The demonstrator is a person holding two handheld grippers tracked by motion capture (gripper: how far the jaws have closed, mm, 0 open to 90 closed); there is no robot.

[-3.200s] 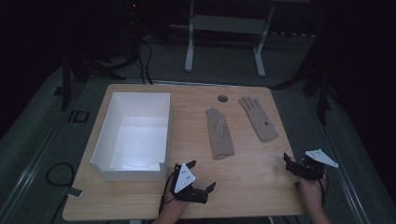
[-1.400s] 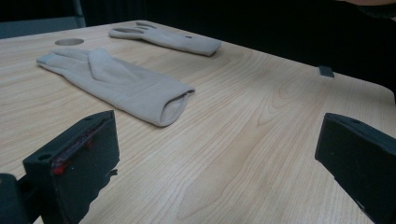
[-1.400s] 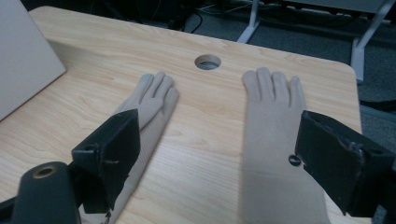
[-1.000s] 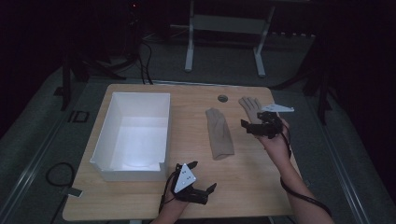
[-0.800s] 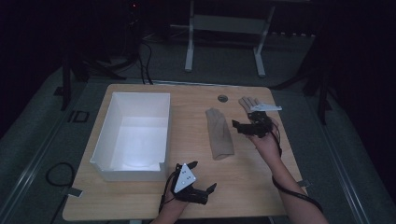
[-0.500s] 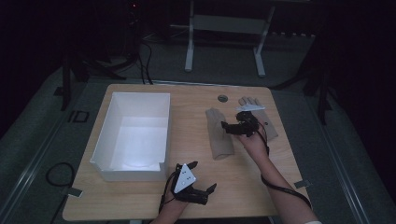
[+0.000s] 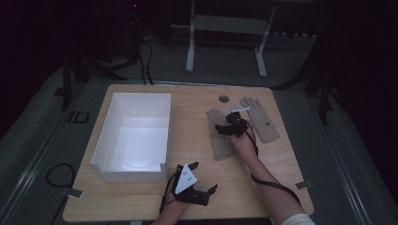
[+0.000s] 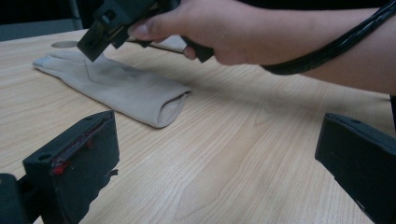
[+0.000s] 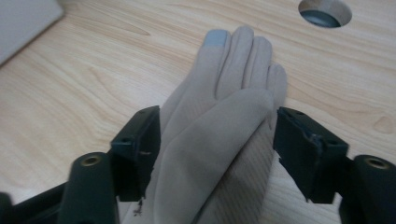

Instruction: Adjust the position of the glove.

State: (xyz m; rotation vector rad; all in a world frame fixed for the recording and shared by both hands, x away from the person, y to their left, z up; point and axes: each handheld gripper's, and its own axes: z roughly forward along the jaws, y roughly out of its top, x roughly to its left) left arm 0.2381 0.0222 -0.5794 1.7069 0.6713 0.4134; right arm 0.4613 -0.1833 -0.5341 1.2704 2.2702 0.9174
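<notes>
The right tongs point(image 9: 215, 154) have crossed from the table's right edge to straddle the near glove point(image 9: 219, 140), jaws closing (not yet pinching); pickup is imminent. The left tongs point(image 8: 210, 172) rest open, empty.

Half-seen gloves and cropped grippers

From above, the right gripper point(image 7: 224, 130) and its hand cover the middle of the near glove point(image 7: 219, 140), so whether the pads touch the cloth cannot be told there. In the right gripper view that glove's cuff runs off the bottom edge. The left gripper view crops the left gripper point(image 8: 224, 158) itself at the bottom and right edges. The far glove point(image 7: 259, 118) has a dark spot too small to make out.
</notes>
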